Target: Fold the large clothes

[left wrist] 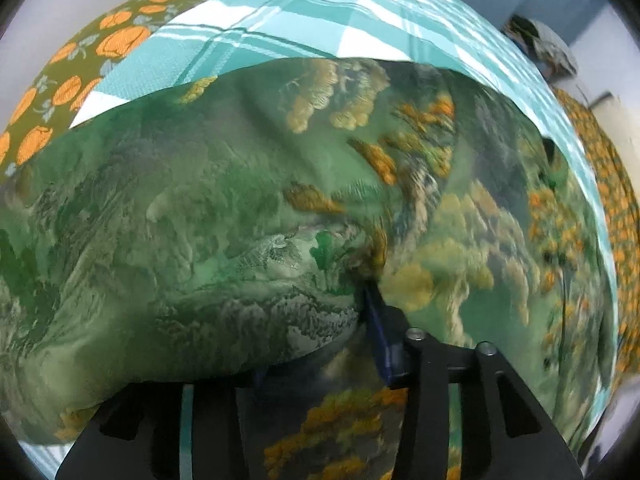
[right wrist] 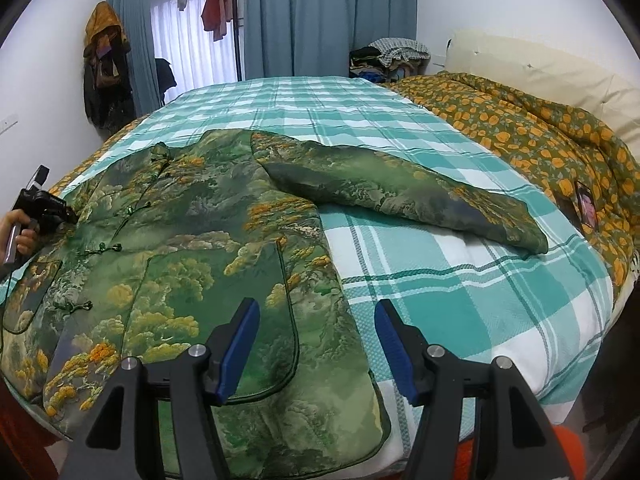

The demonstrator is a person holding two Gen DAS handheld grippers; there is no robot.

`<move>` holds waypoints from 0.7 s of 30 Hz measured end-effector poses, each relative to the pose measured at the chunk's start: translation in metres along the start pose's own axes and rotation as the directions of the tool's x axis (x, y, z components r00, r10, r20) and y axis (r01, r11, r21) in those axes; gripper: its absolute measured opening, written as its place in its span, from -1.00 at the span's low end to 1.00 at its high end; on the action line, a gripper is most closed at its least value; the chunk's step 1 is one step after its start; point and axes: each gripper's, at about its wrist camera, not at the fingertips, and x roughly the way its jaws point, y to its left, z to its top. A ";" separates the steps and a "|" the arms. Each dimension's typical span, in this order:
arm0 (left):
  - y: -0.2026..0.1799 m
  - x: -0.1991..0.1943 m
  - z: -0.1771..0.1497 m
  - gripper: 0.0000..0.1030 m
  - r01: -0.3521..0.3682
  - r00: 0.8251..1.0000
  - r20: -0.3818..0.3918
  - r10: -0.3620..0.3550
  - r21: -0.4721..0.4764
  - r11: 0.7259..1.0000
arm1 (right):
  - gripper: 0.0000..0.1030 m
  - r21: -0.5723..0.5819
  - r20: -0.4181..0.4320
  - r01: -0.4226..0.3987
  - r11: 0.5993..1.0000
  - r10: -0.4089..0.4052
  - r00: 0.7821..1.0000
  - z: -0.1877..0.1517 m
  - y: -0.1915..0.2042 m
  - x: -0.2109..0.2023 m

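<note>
Item: green brocade jacket with orange-and-yellow landscape pattern and knot buttons, spread front-up on the teal-and-white plaid bedsheet. One sleeve lies stretched across the sheet toward the orange-flowered olive quilt.

My right gripper hovers over the jacket's hem edge, blue pads apart, holding nothing.

My left gripper is clamped on a raised fold of the jacket, cloth filling its view.

No containers seen.
</note>
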 end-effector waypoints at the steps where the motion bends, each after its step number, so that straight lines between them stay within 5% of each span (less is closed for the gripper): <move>1: 0.000 -0.006 -0.007 0.14 0.008 1.000 -0.017 -0.008 0.007 1.000 | 0.19 0.000 0.004 0.006 1.000 -0.006 1.000 0.001 -0.001 -0.001; 5: -0.004 -0.052 -0.051 0.54 0.029 0.999 -0.023 -0.026 0.107 0.994 | 0.23 0.005 -0.009 0.015 1.000 -0.015 1.000 0.001 -0.010 -0.006; 7: -0.005 -0.075 -0.076 0.59 0.030 0.999 -0.017 -0.028 0.161 0.986 | 0.41 0.029 -0.064 -0.007 1.000 0.009 0.998 -0.003 -0.020 -0.001; 10: -0.006 -0.106 -0.117 0.60 0.037 0.999 -0.006 -0.037 0.224 0.974 | 0.42 0.099 -0.154 -0.027 0.995 0.042 0.987 -0.014 -0.039 0.008; 18: -0.029 -0.153 -0.191 0.72 0.036 0.996 0.068 -0.056 0.269 0.962 | 0.42 0.217 -0.336 -0.152 0.964 0.220 0.916 -0.041 -0.054 0.041; 20: -0.040 -0.159 -0.201 0.72 0.028 0.995 0.084 -0.055 0.292 0.956 | 0.16 0.283 -0.334 -0.199 0.938 0.291 0.896 -0.044 -0.059 0.043; 21: -0.044 -0.163 -0.207 0.72 0.026 0.994 0.092 -0.056 0.299 0.954 | -0.41 0.293 -0.337 -0.232 0.928 0.327 0.883 -0.044 -0.058 0.042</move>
